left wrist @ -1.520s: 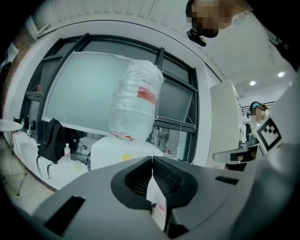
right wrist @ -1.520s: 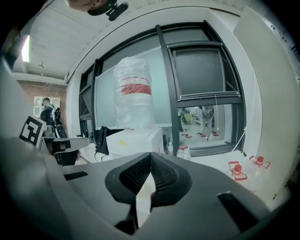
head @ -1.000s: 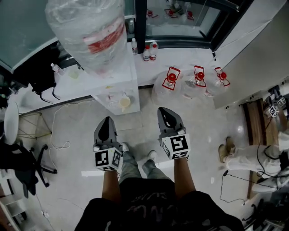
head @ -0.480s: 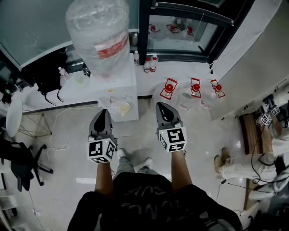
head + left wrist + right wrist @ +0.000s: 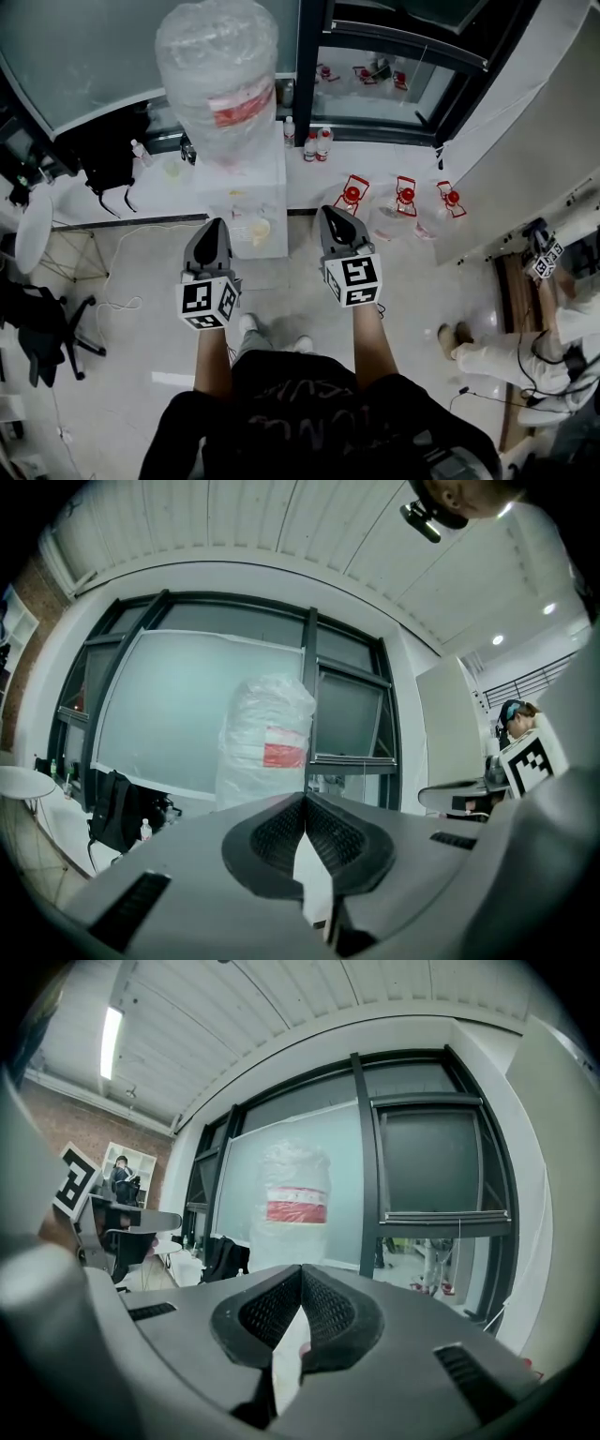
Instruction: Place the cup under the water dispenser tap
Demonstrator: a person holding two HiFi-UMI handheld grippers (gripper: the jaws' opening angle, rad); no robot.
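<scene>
A white water dispenser point(image 5: 240, 192) stands by the window with a plastic-wrapped bottle point(image 5: 223, 75) on top. The bottle also shows in the left gripper view point(image 5: 268, 742) and in the right gripper view point(image 5: 296, 1206). A pale yellow cup point(image 5: 260, 230) sits in the dispenser's front recess, below the taps. My left gripper point(image 5: 215, 224) is held in front of the dispenser, left of the cup, its jaws shut on nothing point(image 5: 305, 797). My right gripper point(image 5: 329, 213) hangs to the cup's right, also shut and empty point(image 5: 301, 1267). Neither gripper touches the cup.
Three spare water jugs with red caps point(image 5: 354, 195) lie on the floor right of the dispenser. Small bottles point(image 5: 322, 144) stand on the sill, a black bag point(image 5: 106, 155) to the left, an office chair point(image 5: 42, 328) at far left. Another person point(image 5: 525, 342) is at the right.
Both grippers have risen together, still shut and empty. The head view has tilted, so the dispenser sits lower in the frame. The cup has stayed in the recess.
</scene>
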